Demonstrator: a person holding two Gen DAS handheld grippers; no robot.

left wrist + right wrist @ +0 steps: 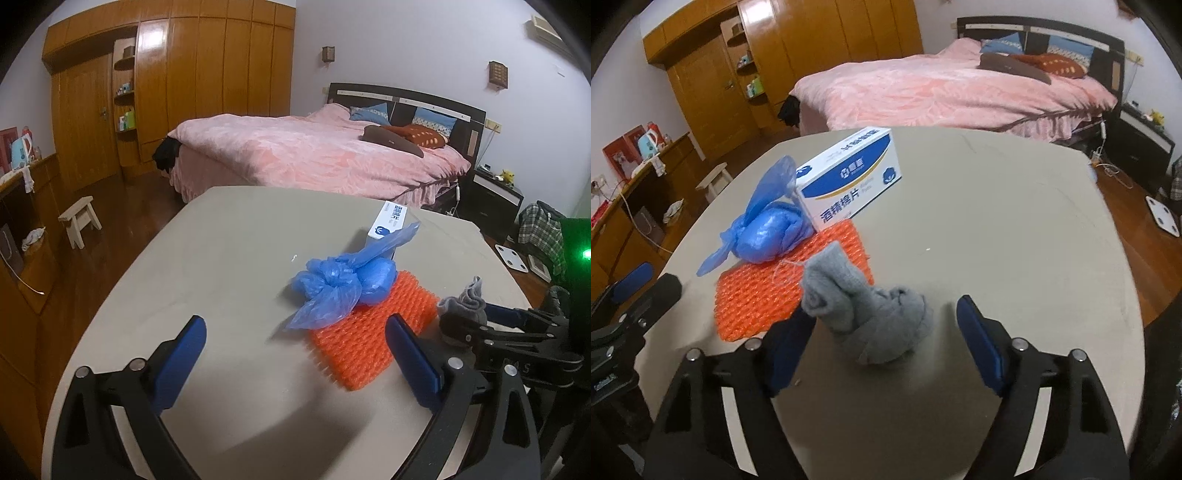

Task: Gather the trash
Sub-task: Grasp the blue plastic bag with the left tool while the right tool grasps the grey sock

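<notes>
A knotted blue plastic bag (338,282) lies on an orange foam net (369,338) on the grey table (207,258). A white and blue box (849,177) stands behind them. A crumpled grey sock (871,317) lies by the net's near corner. My left gripper (295,354) is open, with the net's edge near its right finger. My right gripper (882,343) is open around the grey sock, which rests against its left finger (786,347). The sock and right gripper also show in the left wrist view (465,301).
A bed with a pink cover (314,155) stands beyond the table. A wooden wardrobe (203,74) fills the back left. A small stool (79,219) stands on the wooden floor to the left. A white scale (1163,216) lies on the floor to the right.
</notes>
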